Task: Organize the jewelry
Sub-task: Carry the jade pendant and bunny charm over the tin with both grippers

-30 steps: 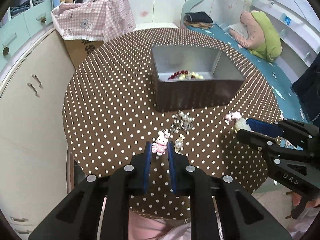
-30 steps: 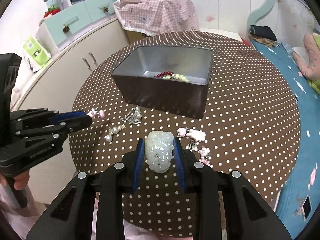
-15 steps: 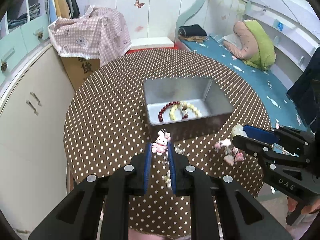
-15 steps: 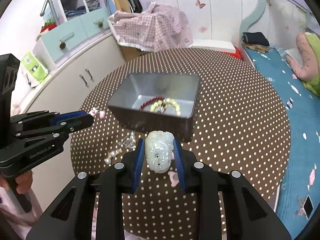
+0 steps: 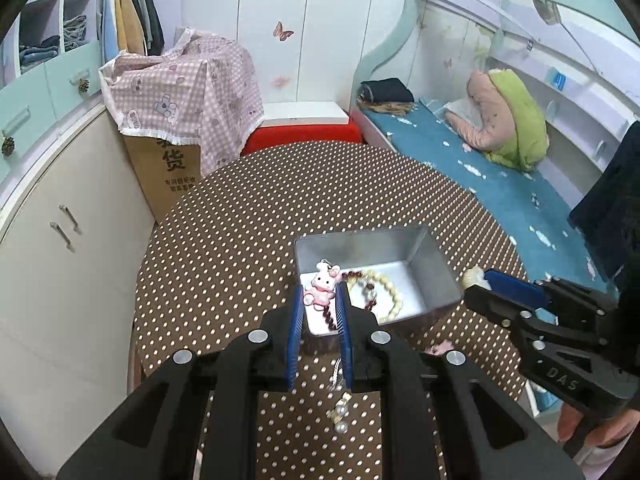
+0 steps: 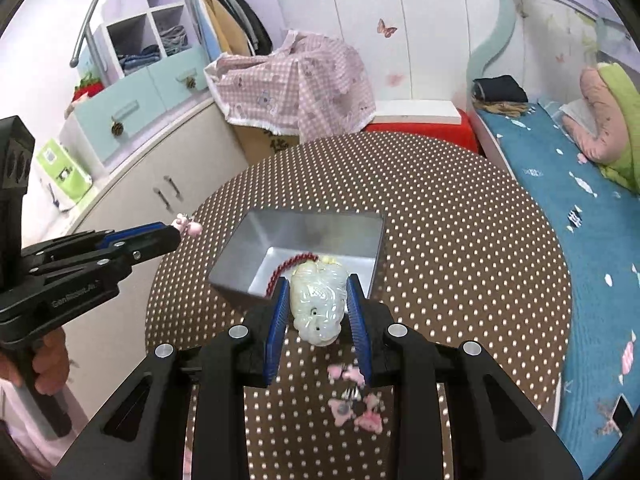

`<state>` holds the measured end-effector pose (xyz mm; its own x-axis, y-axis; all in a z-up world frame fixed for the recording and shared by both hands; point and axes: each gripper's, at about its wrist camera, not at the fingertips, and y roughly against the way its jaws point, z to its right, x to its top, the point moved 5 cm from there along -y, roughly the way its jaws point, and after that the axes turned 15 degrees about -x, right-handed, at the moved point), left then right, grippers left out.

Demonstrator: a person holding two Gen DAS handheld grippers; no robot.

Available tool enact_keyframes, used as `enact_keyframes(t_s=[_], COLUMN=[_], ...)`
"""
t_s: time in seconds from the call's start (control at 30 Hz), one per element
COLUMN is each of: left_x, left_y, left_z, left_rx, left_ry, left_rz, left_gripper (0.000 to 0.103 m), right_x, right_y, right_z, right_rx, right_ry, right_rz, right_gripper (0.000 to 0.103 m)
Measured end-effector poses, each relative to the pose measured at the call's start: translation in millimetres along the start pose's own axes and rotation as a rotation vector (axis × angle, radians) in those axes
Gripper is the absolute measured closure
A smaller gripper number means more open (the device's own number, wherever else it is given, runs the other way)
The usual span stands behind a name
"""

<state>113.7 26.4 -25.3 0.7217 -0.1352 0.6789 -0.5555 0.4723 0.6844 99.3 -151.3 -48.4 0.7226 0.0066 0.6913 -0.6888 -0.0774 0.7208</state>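
Note:
My left gripper (image 5: 319,300) is shut on a pink bunny charm (image 5: 322,287) and holds it above the near left corner of the open metal tin (image 5: 434,258). My right gripper (image 6: 318,304) is shut on a pale jade pendant (image 6: 318,300), held above the tin's (image 6: 240,258) near edge. Inside the tin lie a dark red bead bracelet (image 5: 362,276) and a cream bead bracelet (image 5: 394,298). The right gripper also shows in the left wrist view (image 5: 476,280), and the left gripper in the right wrist view (image 6: 176,232).
The tin stands on a round brown polka-dot table (image 5: 240,240). Pearl earrings (image 5: 340,416) and pink charms (image 6: 356,404) lie on the cloth near the front edge. Cream cabinets (image 5: 60,260) stand on the left and a blue bed (image 5: 500,184) on the right.
Both grippers have risen and moved forward with their charms, from low over the table's front to above the tin's near side. Both stay shut.

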Motion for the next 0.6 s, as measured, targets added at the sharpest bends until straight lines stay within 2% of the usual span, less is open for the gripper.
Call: enact_keyframes(t_s=[0.23,0.6], left_x=[14,10], left_y=[-10,-58], left_z=[5,-3], left_rx=[-0.019,-0.033], left_ry=[-0.001,0.041], left_rz=[0.005,-0.09], left_gripper=[0.088,0.088], right_x=[15,21], right_y=[-18,-39], right_z=[5,11], right_rx=[-0.019,-0.022], right_ry=[-0.016,-0.033], right_rz=[-0.011,-0.036], right_gripper=[0.074,0.073])
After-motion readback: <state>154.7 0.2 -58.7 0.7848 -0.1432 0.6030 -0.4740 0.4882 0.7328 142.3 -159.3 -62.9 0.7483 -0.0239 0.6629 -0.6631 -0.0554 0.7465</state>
